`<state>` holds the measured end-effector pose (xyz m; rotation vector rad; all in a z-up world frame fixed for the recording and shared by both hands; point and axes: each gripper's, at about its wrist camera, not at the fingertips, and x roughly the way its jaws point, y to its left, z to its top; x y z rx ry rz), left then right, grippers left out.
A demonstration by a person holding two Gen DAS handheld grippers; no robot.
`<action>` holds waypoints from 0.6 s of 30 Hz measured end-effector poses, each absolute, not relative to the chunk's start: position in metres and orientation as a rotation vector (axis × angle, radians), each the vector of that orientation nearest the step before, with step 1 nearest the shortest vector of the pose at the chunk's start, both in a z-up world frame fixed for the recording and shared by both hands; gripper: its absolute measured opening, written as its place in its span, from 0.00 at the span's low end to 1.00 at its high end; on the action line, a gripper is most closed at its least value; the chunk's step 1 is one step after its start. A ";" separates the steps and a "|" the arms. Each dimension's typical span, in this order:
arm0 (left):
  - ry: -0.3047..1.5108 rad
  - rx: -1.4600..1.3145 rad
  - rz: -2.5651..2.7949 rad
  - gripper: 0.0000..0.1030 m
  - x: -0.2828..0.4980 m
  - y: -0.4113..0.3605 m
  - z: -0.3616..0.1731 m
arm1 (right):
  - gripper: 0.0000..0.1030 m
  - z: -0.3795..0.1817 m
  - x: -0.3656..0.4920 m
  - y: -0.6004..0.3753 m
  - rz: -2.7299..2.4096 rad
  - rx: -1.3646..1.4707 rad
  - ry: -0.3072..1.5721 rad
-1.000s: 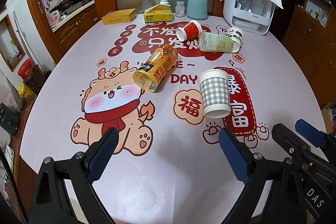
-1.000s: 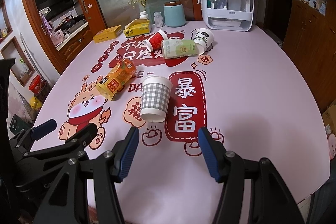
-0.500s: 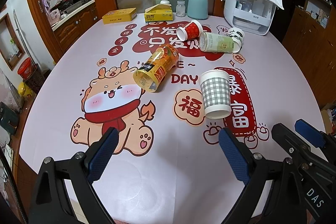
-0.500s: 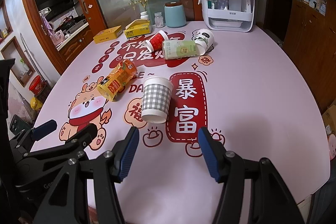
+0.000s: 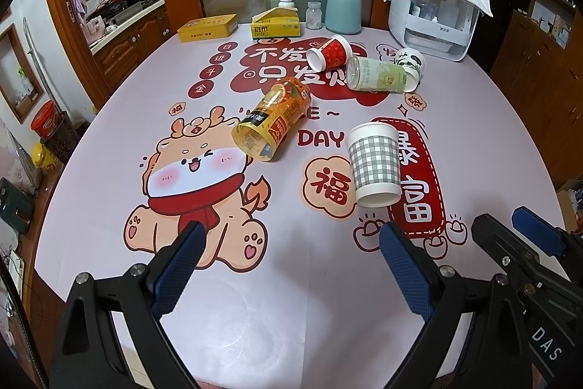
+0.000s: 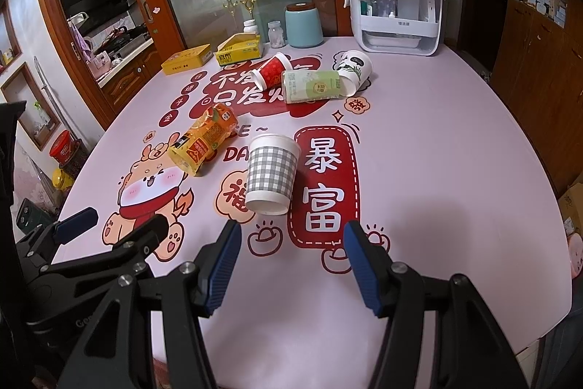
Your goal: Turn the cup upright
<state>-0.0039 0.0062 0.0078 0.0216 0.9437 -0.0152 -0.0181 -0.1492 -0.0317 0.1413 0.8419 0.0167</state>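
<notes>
A grey-checked paper cup (image 5: 374, 168) (image 6: 271, 173) stands upside down on the pink printed table. An orange clear cup (image 5: 271, 118) (image 6: 204, 140), a red cup (image 5: 329, 53) (image 6: 271, 72), a pale green cup (image 5: 379, 79) (image 6: 315, 86) and a white panda cup (image 5: 411, 61) (image 6: 354, 66) lie on their sides further back. My left gripper (image 5: 289, 261) is open and empty, near the table's front. My right gripper (image 6: 291, 261) is open and empty, just short of the checked cup. It also shows in the left wrist view (image 5: 524, 243).
At the table's far edge stand a yellow tin (image 5: 207, 28), a tissue box (image 5: 276, 27), small jars (image 5: 314, 20), a light blue canister (image 5: 343, 11) and a white covered appliance (image 5: 433, 6). Wooden cabinets stand on the left and right.
Both grippers have edged slightly forward toward the cups. Nothing on the table has moved.
</notes>
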 end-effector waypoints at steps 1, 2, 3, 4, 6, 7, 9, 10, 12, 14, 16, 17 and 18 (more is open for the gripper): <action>0.944 0.022 -0.015 0.92 -0.004 0.006 0.007 | 0.57 -0.032 -0.018 -0.149 0.017 0.142 0.842; 0.943 0.022 -0.015 0.92 -0.004 0.006 0.007 | 0.57 -0.031 -0.018 -0.149 0.017 0.142 0.841; 0.944 0.021 -0.014 0.92 -0.001 0.006 0.004 | 0.57 -0.031 -0.018 -0.149 0.017 0.142 0.840; 0.943 0.021 -0.014 0.92 -0.001 0.006 0.004 | 0.57 -0.031 -0.018 -0.149 0.018 0.143 0.839; 0.940 0.019 -0.017 0.92 0.001 0.007 0.005 | 0.57 -0.031 -0.017 -0.147 0.021 0.146 0.835; 0.939 0.018 -0.018 0.92 0.001 0.007 0.005 | 0.57 -0.031 -0.016 -0.147 0.023 0.149 0.833; 0.938 0.017 -0.018 0.92 0.001 0.006 0.006 | 0.57 -0.031 -0.016 -0.147 0.025 0.152 0.831; 0.937 0.017 -0.018 0.92 0.001 0.006 0.006 | 0.57 -0.030 -0.015 -0.146 0.026 0.154 0.830; 0.937 0.017 -0.017 0.92 0.001 0.006 0.007 | 0.57 -0.030 -0.016 -0.146 0.028 0.157 0.829; 0.937 0.017 -0.017 0.92 0.001 0.006 0.007 | 0.57 -0.031 -0.015 -0.145 0.032 0.159 0.829; 0.936 0.016 -0.015 0.92 0.001 0.006 0.007 | 0.57 -0.031 -0.016 -0.146 0.035 0.161 0.826; 0.936 0.016 -0.016 0.92 0.001 0.006 0.007 | 0.57 -0.031 -0.015 -0.146 0.036 0.160 0.824; 0.937 0.015 -0.016 0.92 0.000 0.007 0.007 | 0.57 -0.031 -0.015 -0.145 0.039 0.161 0.823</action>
